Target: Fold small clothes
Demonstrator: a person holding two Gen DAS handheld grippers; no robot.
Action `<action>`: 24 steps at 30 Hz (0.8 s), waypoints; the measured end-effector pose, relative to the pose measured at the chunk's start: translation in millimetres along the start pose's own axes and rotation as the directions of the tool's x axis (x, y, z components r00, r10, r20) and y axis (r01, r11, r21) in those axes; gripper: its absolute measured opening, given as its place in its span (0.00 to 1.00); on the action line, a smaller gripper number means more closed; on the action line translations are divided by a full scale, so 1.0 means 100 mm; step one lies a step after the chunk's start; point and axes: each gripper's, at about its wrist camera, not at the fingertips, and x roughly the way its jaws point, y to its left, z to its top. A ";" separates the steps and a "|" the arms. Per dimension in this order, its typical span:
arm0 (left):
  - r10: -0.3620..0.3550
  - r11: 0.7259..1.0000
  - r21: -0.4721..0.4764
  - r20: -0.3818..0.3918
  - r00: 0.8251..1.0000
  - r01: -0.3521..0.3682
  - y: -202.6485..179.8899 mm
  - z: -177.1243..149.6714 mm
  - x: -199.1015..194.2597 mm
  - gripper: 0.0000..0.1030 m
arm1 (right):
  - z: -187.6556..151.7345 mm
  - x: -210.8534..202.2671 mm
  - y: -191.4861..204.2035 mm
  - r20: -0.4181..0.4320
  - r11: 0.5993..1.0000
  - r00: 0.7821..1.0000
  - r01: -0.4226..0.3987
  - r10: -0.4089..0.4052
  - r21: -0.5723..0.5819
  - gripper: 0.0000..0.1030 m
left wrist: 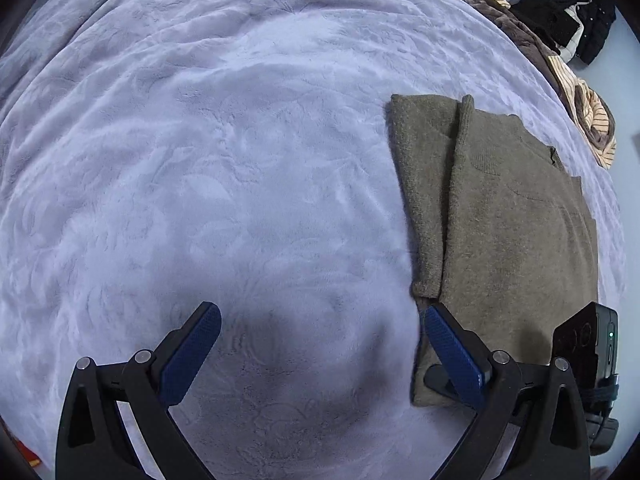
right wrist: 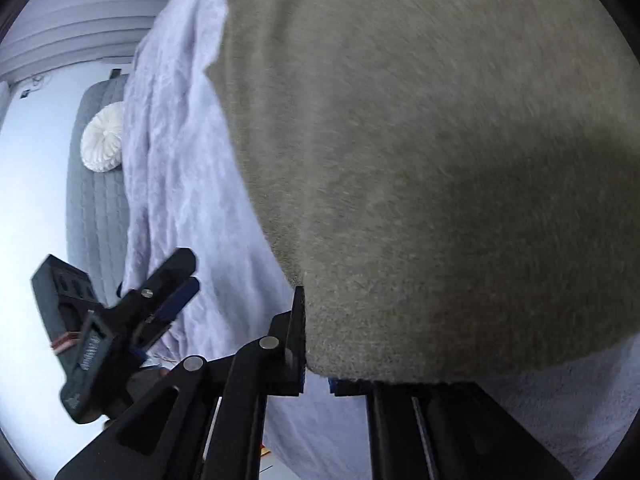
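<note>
The right gripper (right wrist: 316, 376) is clenched on the hem of the olive sweater (right wrist: 440, 160) (probably to lift it for a fold), while the left gripper (left wrist: 320, 344) waits released beside it.

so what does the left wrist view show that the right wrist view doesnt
Only the left wrist view: the left gripper open over bare blanket, the olive sweater's whole folded shape, and a clothes pile at the far edge.
Only the right wrist view: the right gripper shut on the sweater's edge, a white round cushion and grey bedding.
Both: the sweater and the lilac blanket.
</note>
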 end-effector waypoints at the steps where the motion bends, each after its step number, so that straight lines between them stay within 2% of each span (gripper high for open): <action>1: -0.007 1.000 0.011 0.006 1.000 0.007 -0.04 0.02 0.00 0.99 | 0.00 -0.01 0.00 0.000 1.000 1.000 -0.012 0.012 0.006 0.08; 4: -0.010 0.998 0.069 0.040 0.999 0.008 -0.24 0.13 -0.02 0.99 | -0.04 -0.07 0.15 -0.072 0.998 0.997 0.028 -0.032 -0.056 0.14; 6: -0.014 0.995 0.104 0.062 0.998 0.008 -0.40 0.26 -0.02 0.99 | -0.08 -0.21 0.27 -0.074 0.989 0.996 0.045 -0.056 -0.138 0.14; 8: -0.012 0.992 0.129 0.094 0.995 0.000 -0.56 0.41 -0.01 0.99 | -0.08 -0.49 0.39 -0.002 0.969 0.997 0.076 -0.079 -0.234 0.14; 10: -0.006 0.990 0.138 0.118 0.993 -0.010 -0.68 0.58 0.06 0.99 | 0.04 -0.83 0.45 0.117 0.945 0.986 0.149 -0.119 -0.291 0.14; 12: 0.013 0.988 0.152 0.115 0.993 -0.030 -0.78 0.73 0.21 0.99 | 0.25 -1.12 0.40 0.234 0.928 0.957 0.238 -0.173 -0.288 0.14; 15: 0.103 0.978 0.171 0.078 0.992 -0.115 -0.84 0.75 0.50 0.99 | 0.62 -1.48 0.17 0.356 0.918 0.900 0.339 -0.253 -0.206 0.14; 17: 0.141 0.972 0.184 0.055 0.989 -0.149 -0.77 0.71 0.64 0.99 | 0.82 -1.59 -0.08 0.381 0.898 0.857 0.421 -0.347 -0.130 0.14; 18: 0.119 0.977 0.174 0.052 0.992 -0.126 -0.71 0.70 0.65 0.99 | 0.89 -1.59 -0.26 0.359 0.884 0.839 0.461 -0.408 -0.072 0.07; 19: 0.104 0.982 0.156 0.048 0.993 -0.110 -0.64 0.70 0.64 0.99 | 0.91 -1.61 -0.40 0.341 0.904 0.856 0.427 -0.389 -0.039 0.03; 20: 0.097 0.984 0.143 0.040 0.994 -0.102 -0.57 0.70 0.62 0.99 | 0.90 -1.64 -0.53 0.341 0.938 0.883 0.347 -0.321 -0.014 0.02; 21: 0.087 0.986 0.138 0.030 0.996 -0.090 -0.51 0.71 0.60 0.99 | 0.88 -1.67 -0.59 0.351 0.952 0.891 0.307 -0.288 -0.001 0.02; 24: 0.101 0.984 0.145 0.020 0.995 -0.103 -0.46 0.70 0.54 0.99 | 0.80 -1.64 -0.52 0.376 0.943 0.877 0.332 -0.300 -0.023 0.03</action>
